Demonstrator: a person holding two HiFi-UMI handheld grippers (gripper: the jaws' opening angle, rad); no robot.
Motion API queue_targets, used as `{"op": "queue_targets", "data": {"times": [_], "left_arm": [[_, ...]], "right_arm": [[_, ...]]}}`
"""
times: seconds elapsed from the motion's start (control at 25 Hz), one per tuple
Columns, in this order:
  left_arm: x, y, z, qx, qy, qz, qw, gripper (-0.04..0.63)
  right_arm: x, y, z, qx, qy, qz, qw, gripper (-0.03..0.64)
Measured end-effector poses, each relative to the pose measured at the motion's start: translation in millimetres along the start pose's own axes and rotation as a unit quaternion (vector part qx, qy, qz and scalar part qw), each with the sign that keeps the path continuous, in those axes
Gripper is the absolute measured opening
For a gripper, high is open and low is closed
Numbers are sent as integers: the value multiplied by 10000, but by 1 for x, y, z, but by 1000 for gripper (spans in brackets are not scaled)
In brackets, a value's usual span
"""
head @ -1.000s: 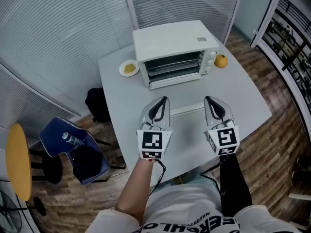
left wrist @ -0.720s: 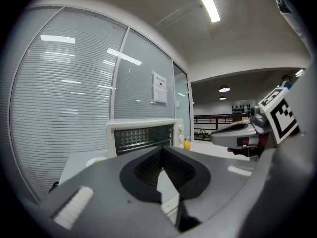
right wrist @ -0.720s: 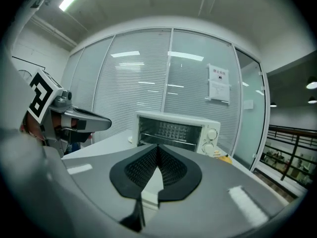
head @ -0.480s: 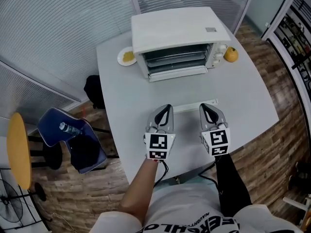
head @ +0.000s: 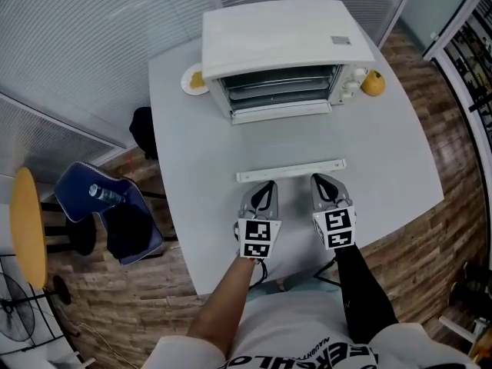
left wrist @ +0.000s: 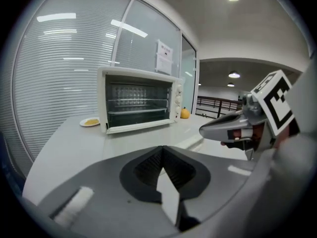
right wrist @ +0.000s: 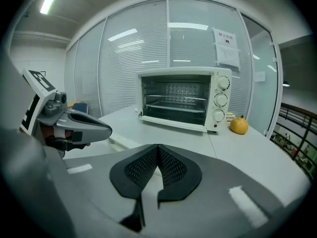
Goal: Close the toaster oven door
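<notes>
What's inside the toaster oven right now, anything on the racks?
Inside the toaster oven only wire racks show, with nothing visible on them. The cavity's floor and back corners are too dark to check.

The toaster oven (head: 277,37) is white, the fruit (head: 373,84) orange, the table (head: 384,156) grey.

Ahead of the jaws we see the toaster oven (head: 277,52) in smooth white painted metal with a soft sheen, and bright wire racks (right wrist: 173,105) inside. The worktop (head: 384,152) beneath the jaws is pale grey, smooth and matt. Our left gripper (left wrist: 162,150) and right gripper (right wrist: 158,148) look like matt grey plastic, their jaws lined with black ribbed pads (right wrist: 140,167). Ahead and to the right of the jaws, the orange (right wrist: 239,126) has dimpled, faintly glossy skin. The floor (head: 453,229) is brown wood planking.
</notes>
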State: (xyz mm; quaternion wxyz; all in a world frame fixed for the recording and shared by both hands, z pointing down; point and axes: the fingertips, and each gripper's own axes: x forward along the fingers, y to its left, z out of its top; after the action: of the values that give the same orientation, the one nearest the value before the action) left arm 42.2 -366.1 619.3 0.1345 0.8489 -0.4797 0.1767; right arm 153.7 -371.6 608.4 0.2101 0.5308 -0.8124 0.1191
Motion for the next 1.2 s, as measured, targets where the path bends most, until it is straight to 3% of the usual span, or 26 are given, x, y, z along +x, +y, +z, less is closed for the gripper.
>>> {"op": "queue_targets", "data": {"times": [0.24,0.56,0.84,1.2], "left_arm": [[15,1,-37,-209,430,100,9988,54],[28,8,-46,-252,555,258,9978,54],[28,12,-29,12,353,358,9987,54],[21,23,36,296,-290,441,9982,54]], "right_arm": [[14,0,-35,28,419,122,9990,2],[34,-9,-60,30,677,207,9975,2],[39,-8,-37,-62,400,182,9990,2],[26,-17,35,-230,-371,-54,9990,2]]}}
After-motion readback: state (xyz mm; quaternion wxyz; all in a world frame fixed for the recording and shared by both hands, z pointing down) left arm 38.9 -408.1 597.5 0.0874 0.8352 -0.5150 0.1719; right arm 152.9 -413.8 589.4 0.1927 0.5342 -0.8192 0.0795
